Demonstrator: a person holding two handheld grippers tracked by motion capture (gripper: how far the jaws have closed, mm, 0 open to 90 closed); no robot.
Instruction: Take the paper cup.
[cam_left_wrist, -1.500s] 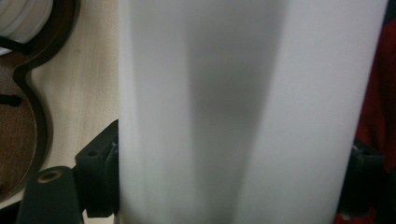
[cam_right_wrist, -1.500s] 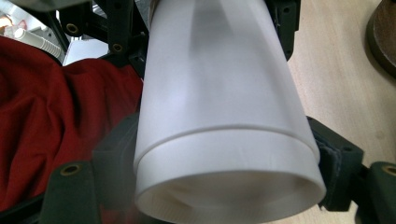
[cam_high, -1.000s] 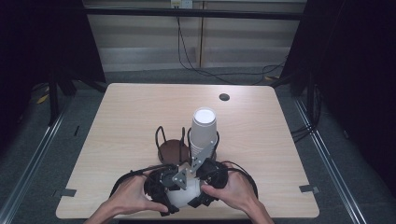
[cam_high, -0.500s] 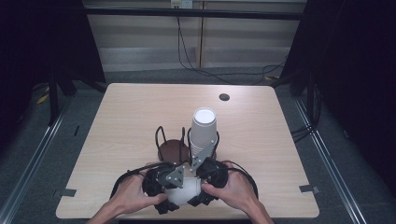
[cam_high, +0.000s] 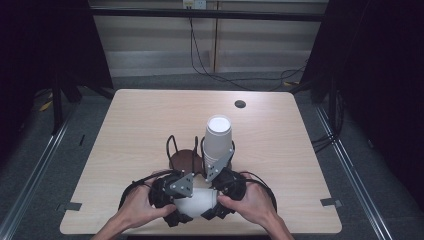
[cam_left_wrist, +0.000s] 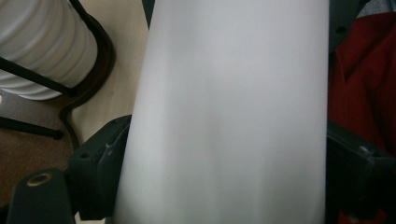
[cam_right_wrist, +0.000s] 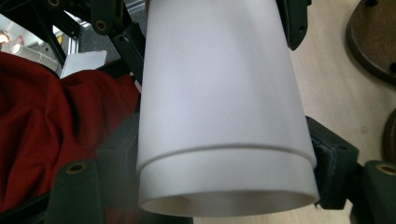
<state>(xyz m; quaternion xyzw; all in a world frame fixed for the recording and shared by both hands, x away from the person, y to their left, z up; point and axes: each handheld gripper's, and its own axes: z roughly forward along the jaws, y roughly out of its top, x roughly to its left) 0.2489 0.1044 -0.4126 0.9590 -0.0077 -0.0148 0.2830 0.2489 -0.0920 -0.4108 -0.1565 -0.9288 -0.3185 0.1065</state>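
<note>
White cup stack in wire holder, just beyond claws.

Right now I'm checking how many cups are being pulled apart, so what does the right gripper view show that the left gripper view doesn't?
Right gripper view alone: a step line where one white cup nests in another, and the open rim. Left gripper view alone: the ribbed stack of cups in its wire holder. Both: the white cup crosswise between black jaws, red cloth and wooden table.
</note>
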